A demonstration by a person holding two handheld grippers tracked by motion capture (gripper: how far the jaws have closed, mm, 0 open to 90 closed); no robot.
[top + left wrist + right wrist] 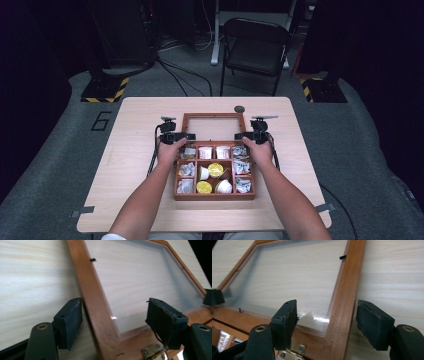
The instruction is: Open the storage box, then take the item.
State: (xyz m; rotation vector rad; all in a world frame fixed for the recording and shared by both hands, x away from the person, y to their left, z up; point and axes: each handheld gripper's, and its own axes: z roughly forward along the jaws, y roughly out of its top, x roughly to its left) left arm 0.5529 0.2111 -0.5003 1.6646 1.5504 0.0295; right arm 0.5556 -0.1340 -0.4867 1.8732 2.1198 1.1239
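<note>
Item one, our left gripper: jaws parted, straddling the left rail of the lid without pressing it, one pad just beside the wood on the outside, the other over the clear pane. Item two, our right gripper: jaws likewise parted astride the right rail, pads clear of the wood. The lid, a glazed wooden frame, lies flat on the table, hinged at 12 o'clock of the compartment box. Box contents: silver sachets at 9 and 3 o'clock, small tubs at centre.
</note>
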